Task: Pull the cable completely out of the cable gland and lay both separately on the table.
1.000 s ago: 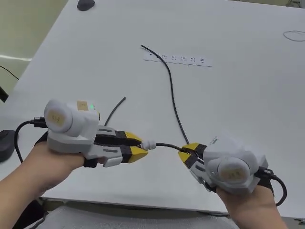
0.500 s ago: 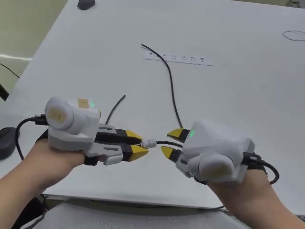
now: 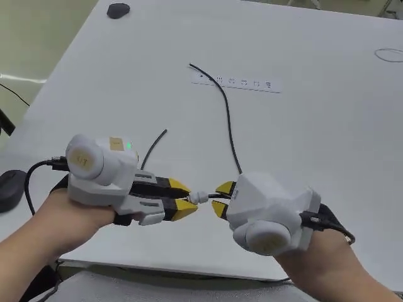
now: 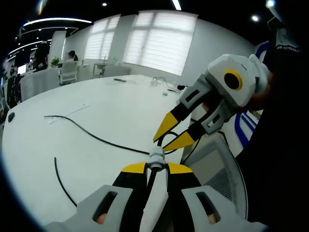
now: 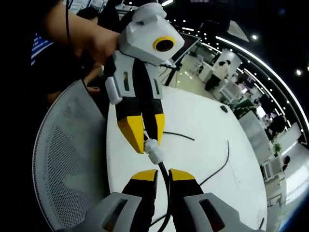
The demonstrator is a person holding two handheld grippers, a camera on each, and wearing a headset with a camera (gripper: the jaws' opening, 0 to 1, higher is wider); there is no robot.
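A white cable gland (image 3: pixel 198 197) is clamped in my left gripper (image 3: pixel 186 196), which is shut on it just above the table's near edge. A thin black cable (image 3: pixel 227 119) runs from the gland across the white table (image 3: pixel 315 138) toward the far side. My right gripper (image 3: pixel 221 198) faces the left one, open, its yellow jaws straddling the cable right beside the gland. In the left gripper view the gland (image 4: pixel 157 157) sits between my left gripper's (image 4: pixel 157 167) tips, the right gripper (image 4: pixel 175 135) just beyond. In the right gripper view the cable (image 5: pixel 163 175) passes between the jaws without touching them.
A white power strip (image 3: pixel 242 82) lies at the cable's far end. A short loose black cable piece (image 3: pixel 153 147) lies left of centre, and a dark mouse (image 3: pixel 118 10) at the far left corner. A thin wire loop (image 3: pixel 389 55) lies far right. A mesh chair (image 5: pixel 63 159) stands below the table edge.
My right gripper let go of the cable, opened, and moved left along it until its jaws straddle it next to the gland. The left gripper kept its hold.
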